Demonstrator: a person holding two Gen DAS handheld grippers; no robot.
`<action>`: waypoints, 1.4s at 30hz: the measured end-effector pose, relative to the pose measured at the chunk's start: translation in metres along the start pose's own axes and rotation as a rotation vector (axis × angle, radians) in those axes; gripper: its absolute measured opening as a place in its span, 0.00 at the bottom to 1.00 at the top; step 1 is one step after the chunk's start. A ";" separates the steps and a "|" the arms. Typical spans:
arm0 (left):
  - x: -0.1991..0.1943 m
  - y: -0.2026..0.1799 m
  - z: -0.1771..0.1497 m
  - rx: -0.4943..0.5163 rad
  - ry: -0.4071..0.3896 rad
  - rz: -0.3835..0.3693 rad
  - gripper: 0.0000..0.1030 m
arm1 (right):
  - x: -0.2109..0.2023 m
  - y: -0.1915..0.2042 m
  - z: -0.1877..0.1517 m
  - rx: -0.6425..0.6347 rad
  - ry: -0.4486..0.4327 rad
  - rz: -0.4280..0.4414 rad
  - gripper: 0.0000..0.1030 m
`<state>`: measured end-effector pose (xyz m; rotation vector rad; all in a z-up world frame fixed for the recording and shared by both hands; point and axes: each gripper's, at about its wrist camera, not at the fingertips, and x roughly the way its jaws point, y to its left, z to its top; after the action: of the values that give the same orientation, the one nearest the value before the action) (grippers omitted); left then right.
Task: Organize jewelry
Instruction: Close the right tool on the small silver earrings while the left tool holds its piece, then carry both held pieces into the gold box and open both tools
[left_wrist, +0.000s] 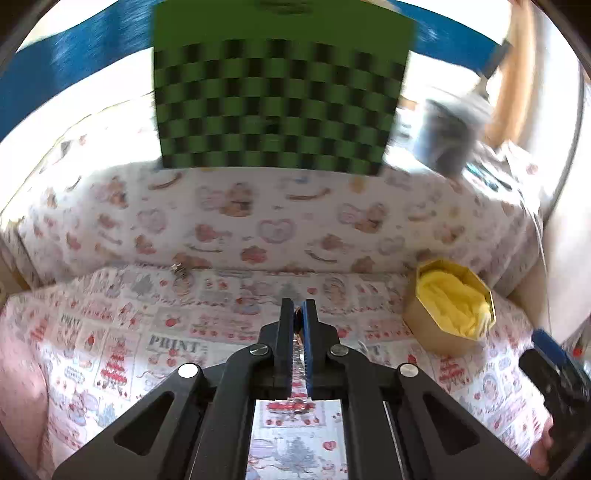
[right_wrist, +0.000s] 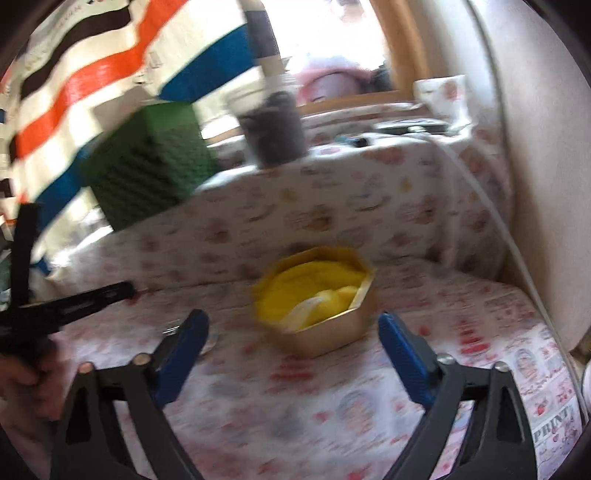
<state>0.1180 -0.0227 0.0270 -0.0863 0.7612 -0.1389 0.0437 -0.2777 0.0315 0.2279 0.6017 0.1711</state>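
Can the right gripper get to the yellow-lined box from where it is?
Probably yes. The right gripper is open, and the box sits straight ahead between its fingers with only bare patterned cloth between them; the left gripper stays off to the side.

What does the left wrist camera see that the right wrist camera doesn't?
Only the left wrist view shows the left gripper shut on something small and shiny, and a little silver trinket by the patterned wall. Only the right wrist view shows the wide-open right gripper and an orange, black and blue striped cloth. Both show the gold octagonal box with yellow lining and the green checkered board.
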 end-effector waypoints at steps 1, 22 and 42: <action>0.001 0.005 -0.001 -0.016 0.014 -0.017 0.04 | 0.000 0.007 0.001 -0.026 0.013 0.020 0.69; 0.021 0.052 -0.014 -0.122 0.059 0.101 0.03 | 0.157 0.100 -0.005 -0.145 0.435 0.177 0.24; 0.006 0.036 -0.010 -0.095 0.026 0.084 0.04 | 0.111 0.073 0.030 -0.068 0.262 0.163 0.14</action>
<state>0.1184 0.0114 0.0114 -0.1426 0.7964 -0.0240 0.1444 -0.1879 0.0147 0.1898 0.8361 0.3828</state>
